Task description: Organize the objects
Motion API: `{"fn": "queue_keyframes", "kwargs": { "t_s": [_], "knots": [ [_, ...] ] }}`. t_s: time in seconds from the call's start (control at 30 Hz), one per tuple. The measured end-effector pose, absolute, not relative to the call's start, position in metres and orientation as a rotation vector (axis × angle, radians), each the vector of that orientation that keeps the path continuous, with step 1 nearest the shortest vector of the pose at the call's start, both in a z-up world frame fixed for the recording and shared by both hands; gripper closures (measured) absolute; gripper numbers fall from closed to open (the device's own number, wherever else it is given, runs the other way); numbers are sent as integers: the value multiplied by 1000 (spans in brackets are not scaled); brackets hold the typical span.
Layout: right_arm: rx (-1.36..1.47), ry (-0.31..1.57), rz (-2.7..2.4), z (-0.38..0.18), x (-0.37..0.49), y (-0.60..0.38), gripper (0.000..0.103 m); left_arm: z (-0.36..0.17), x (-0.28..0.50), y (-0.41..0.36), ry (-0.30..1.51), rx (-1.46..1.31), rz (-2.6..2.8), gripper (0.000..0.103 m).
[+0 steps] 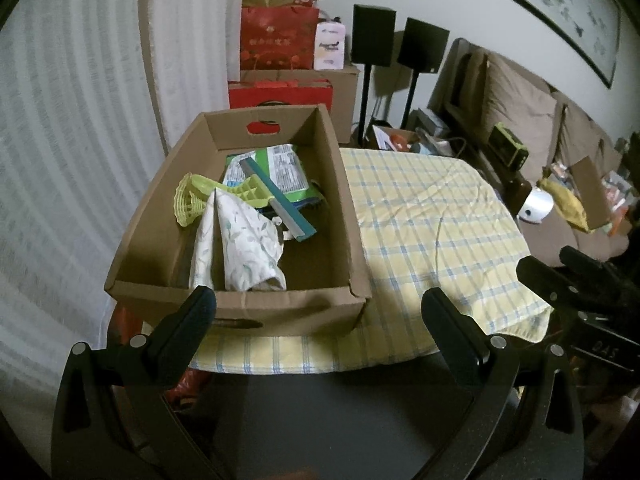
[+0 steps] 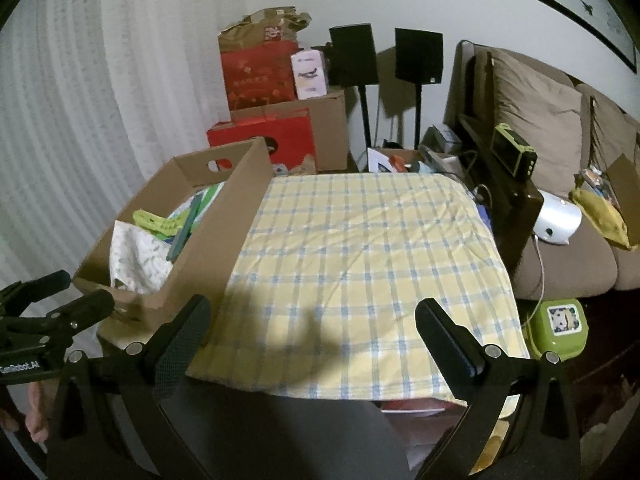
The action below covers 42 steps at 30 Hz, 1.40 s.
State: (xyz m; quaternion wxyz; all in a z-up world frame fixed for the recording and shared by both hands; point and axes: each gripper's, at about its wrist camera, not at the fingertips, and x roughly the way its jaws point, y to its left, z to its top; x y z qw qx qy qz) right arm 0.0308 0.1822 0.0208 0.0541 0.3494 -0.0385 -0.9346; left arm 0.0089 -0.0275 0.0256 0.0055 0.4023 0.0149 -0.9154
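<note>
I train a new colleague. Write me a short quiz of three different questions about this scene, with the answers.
1. True or false: both hand-held grippers are open and hold nothing.
2. Which lies on top in the cardboard box: A) the teal bar, B) the snack packet?
3. Fill in: the box stands on the ____ side of the checked cloth.

Key: 1. True: left hand-held gripper, right hand-held gripper. 2. A. 3. Left.
</note>
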Motion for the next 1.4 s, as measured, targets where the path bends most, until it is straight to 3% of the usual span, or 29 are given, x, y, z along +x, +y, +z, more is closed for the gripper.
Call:
{"fn": "queue_keyframes", "kwargs": {
  "t_s": [1.4],
  "knots": [
    [1113,-100,-2906,-3,52,187,0,-4,18,-33,107,1305,-2800,0]
  ]
}}
